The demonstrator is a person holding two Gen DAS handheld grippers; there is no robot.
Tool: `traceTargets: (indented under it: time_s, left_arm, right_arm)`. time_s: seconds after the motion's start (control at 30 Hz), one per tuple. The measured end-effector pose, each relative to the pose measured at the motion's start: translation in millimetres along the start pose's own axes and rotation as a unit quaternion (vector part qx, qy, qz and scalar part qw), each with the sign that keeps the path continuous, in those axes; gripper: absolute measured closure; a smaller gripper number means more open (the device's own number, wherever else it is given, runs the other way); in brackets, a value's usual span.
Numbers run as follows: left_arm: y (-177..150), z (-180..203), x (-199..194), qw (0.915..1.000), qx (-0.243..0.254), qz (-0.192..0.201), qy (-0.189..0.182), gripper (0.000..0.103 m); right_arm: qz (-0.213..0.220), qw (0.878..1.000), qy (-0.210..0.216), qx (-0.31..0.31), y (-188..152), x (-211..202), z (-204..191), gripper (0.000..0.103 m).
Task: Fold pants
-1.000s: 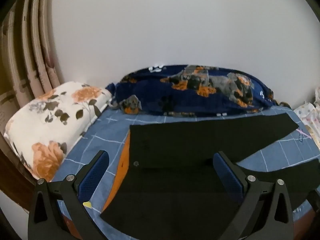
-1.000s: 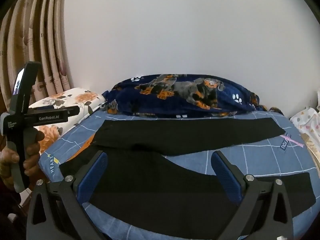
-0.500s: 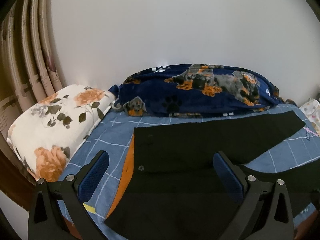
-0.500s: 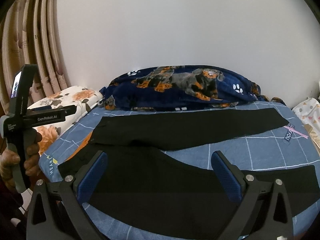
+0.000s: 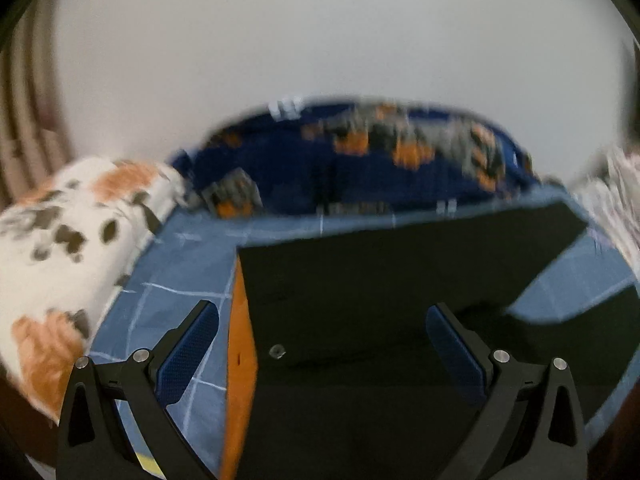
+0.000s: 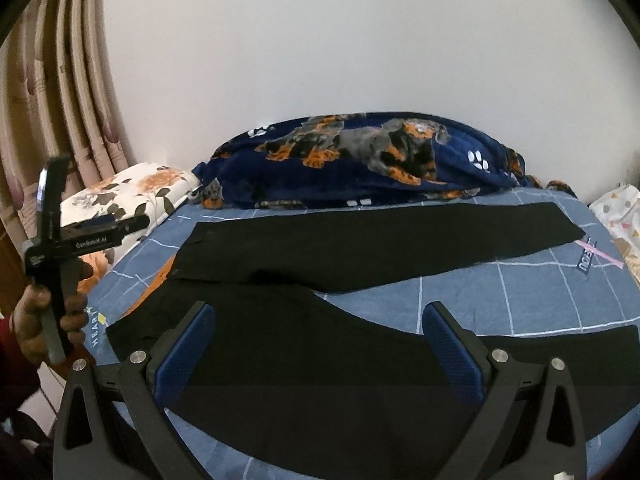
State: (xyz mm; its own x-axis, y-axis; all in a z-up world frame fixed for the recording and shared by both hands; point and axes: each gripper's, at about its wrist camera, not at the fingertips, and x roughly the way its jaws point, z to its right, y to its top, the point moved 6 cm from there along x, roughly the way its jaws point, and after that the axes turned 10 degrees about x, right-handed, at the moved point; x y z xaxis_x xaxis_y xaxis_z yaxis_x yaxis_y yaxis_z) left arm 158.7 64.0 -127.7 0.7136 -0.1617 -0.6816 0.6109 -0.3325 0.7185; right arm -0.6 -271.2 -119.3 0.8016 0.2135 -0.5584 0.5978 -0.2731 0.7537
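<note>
Left gripper [image 5: 322,326] dipped nearer black pants [image 6: 360,248], legs running rightward

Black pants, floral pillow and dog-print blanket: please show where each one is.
black pants [image 6: 360,248]: right wrist view, middle of the far leg.
floral pillow [image 6: 132,192]: right wrist view, its top face.
dog-print blanket [image 6: 360,160]: right wrist view, on the dog print.

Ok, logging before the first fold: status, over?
Left gripper open, empty. Right gripper open, empty. Black pants flat on the bed, legs spread, unfolded. Nothing lying on them.
</note>
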Motion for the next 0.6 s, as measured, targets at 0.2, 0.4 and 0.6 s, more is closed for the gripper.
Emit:
traceTargets:
  time_s: [0.2,0.4,0.6]
  left_arm:
    - [10,-78,73,0.997,-0.038,-0.05,-0.044,0.016]
    - [23,-94,143,0.9946,0.013,-0.082,-0.062,0.021]
    - [29,-106,198,0.9925,0.028,-0.096,-0.071,0.021]
  right_arm:
    - [-0.042,0.998,-0.011,0.043,-9,31,25,0.0]
    - [-0.053,0.997,-0.027,0.05,-9,49,35,0.0]
    - [-0.078,0.995,-0.039,0.047,-15,64,38,0.0]
